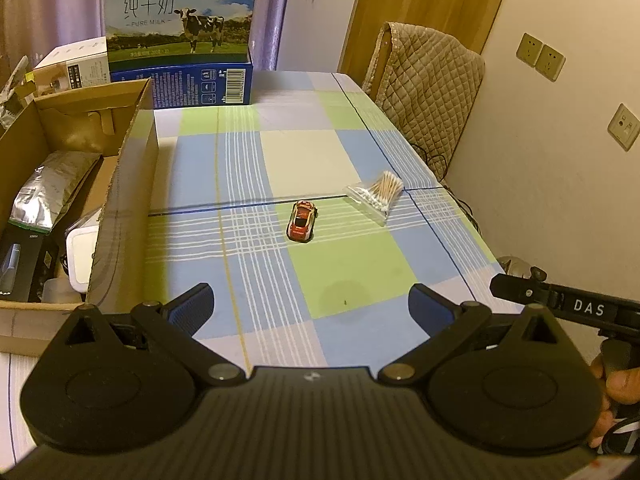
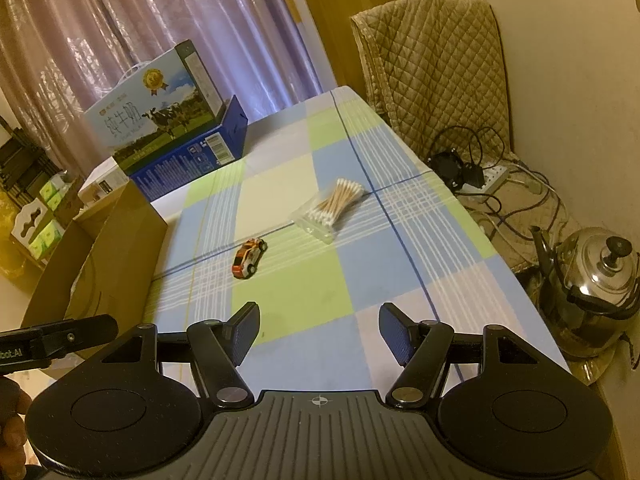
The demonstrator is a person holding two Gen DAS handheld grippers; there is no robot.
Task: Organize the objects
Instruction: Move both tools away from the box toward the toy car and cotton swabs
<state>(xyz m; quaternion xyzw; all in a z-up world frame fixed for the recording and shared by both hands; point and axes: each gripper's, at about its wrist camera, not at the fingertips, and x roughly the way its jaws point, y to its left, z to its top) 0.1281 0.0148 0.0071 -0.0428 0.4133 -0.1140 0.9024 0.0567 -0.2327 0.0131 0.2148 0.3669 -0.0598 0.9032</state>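
Both sides spread wide and empty: the left gripper [image 1: 311,304] and right gripper [image 2: 319,330] hover over the near end of the checked tabletop [image 1: 352,280]. Further out sits the toy car [image 1: 302,221], the bag of cotton swabs [image 1: 375,196] just beyond it to the right. The cardboard box [image 1: 120,184] lines the left edge, with the milk carton [image 1: 180,20] at the far end.

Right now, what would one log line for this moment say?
left gripper: open, empty | right gripper: open, empty | toy car, swab bag: on table, apart | box: left
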